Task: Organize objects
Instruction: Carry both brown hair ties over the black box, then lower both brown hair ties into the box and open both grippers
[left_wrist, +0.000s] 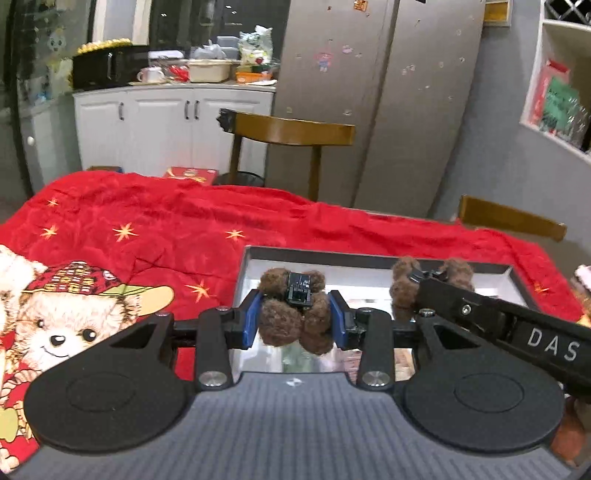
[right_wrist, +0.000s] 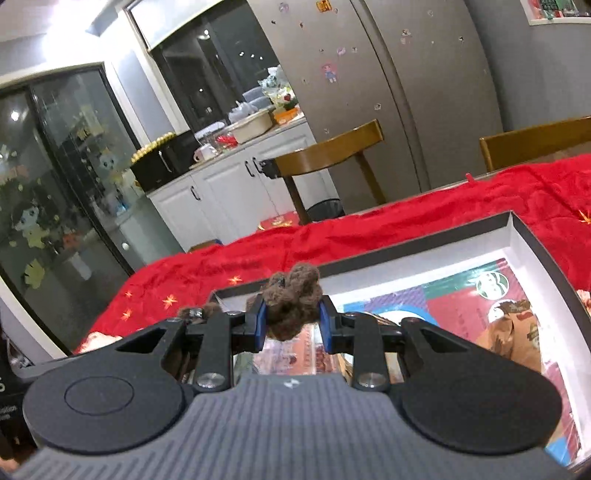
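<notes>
A brown fuzzy hair clip (left_wrist: 280, 325) with a black clasp sits between the blue pads of my left gripper (left_wrist: 295, 317), which is shut on it. It hangs over the near left corner of an open grey box (left_wrist: 369, 254) with white walls. My right gripper (left_wrist: 428, 275) reaches in from the right, shut on a second brown fuzzy clip (left_wrist: 404, 291) over the same box. In the right wrist view that clip (right_wrist: 295, 295) is pinched by the right gripper (right_wrist: 291, 321) above the box (right_wrist: 424, 240), whose floor holds a colourful printed sheet (right_wrist: 491, 295).
The box lies on a red cloth (left_wrist: 166, 221) with stars and a bear print (left_wrist: 70, 317). Two wooden chairs (left_wrist: 295, 133) (left_wrist: 513, 218) stand at the table's far side. Behind them are a grey fridge (left_wrist: 380, 92) and white cabinets (left_wrist: 166, 122). A plush item (left_wrist: 583, 277) shows at the right edge.
</notes>
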